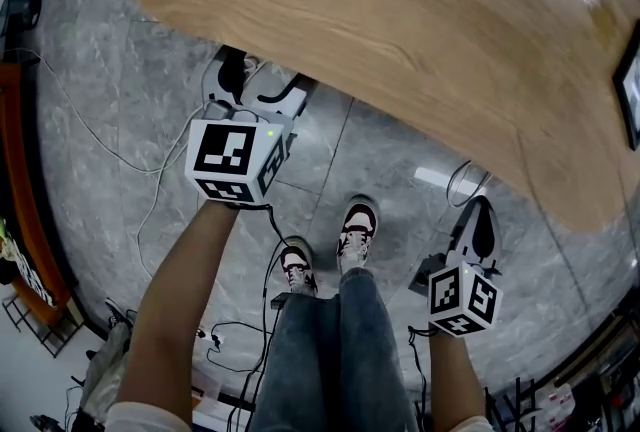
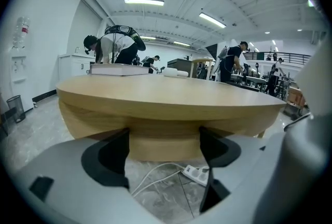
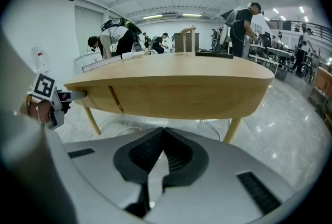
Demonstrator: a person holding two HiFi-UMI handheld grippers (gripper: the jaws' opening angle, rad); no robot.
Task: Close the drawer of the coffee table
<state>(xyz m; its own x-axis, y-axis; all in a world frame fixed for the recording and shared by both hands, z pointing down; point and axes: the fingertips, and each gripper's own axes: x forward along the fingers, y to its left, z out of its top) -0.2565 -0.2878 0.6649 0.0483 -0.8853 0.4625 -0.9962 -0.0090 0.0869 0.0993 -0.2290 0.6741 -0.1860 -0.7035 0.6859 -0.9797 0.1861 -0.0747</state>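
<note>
Gaping wide and empty, the left gripper (image 2: 163,135) points at the rim of the coffee table (image 2: 171,98) just ahead. The right gripper (image 3: 164,132), jaws pressed together on nothing, faces the table's side, where the drawer seam (image 3: 115,98) lies flush.

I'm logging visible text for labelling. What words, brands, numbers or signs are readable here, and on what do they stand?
No text in any view can be read.
Left marker cube: black-and-white square patterns only, no letters or numbers.
Right marker cube: patterns only, likewise.
Book on the coffee table: any print is too small and blurred to read.
</note>
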